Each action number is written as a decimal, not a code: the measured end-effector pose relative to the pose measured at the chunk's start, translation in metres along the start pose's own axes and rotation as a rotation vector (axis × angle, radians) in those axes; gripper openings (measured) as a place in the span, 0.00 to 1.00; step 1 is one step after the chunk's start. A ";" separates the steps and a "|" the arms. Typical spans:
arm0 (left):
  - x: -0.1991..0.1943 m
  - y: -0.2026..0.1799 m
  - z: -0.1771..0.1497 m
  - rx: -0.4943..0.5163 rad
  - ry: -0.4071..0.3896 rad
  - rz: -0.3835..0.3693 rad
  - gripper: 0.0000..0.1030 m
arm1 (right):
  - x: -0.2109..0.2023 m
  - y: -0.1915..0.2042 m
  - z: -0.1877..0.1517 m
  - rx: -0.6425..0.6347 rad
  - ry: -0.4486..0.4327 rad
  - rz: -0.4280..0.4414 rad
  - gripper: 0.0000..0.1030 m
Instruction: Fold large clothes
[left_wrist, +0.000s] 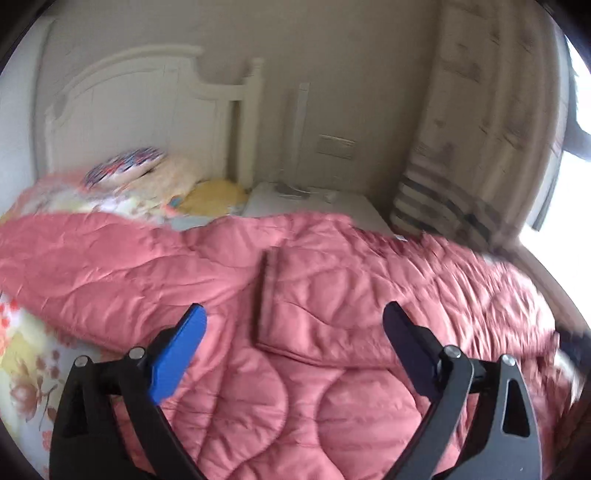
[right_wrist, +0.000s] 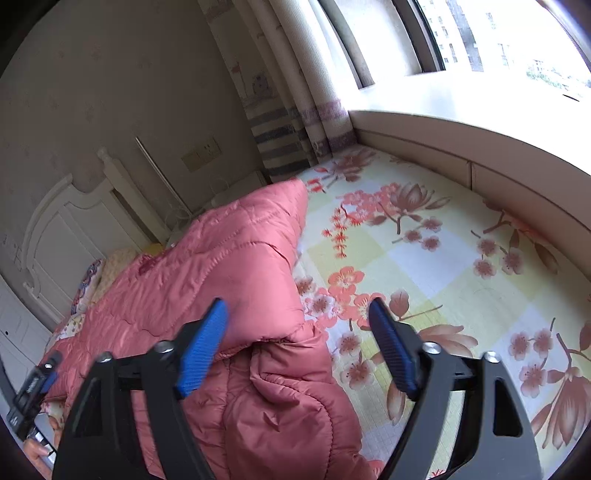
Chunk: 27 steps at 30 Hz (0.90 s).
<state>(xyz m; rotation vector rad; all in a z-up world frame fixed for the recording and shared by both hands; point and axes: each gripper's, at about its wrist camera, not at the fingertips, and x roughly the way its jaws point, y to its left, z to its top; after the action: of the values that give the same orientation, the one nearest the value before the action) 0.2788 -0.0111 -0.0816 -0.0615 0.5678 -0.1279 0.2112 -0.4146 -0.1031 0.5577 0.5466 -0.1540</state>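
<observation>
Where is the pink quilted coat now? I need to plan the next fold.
In both views the pink quilted coat lies spread on the floral sheet, under both open grippers, below the white headboard.

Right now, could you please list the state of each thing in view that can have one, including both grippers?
Pink quilted coat: spread on the bed, partly folded, a flap turned over on top.
Left gripper: open, above the coat, nothing between its pads.
Right gripper: open, a coat fold bulging between the fingers, not pinched.
Floral bedsheet: flat, bare beside the coat.
Curtain: drawn aside, window uncovered.
</observation>
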 end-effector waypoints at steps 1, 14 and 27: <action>0.008 -0.002 -0.004 0.016 0.044 -0.023 0.93 | -0.002 0.001 0.000 -0.007 -0.006 -0.001 0.58; 0.042 0.035 -0.015 -0.200 0.213 -0.139 0.95 | 0.043 0.064 0.030 -0.237 0.166 -0.051 0.46; 0.047 0.033 -0.012 -0.204 0.217 -0.154 0.98 | 0.078 0.072 0.041 -0.332 0.253 -0.159 0.44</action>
<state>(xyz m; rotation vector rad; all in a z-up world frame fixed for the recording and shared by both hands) 0.3151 0.0150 -0.1202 -0.2931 0.7915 -0.2280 0.3160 -0.3756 -0.0821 0.2093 0.8445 -0.1400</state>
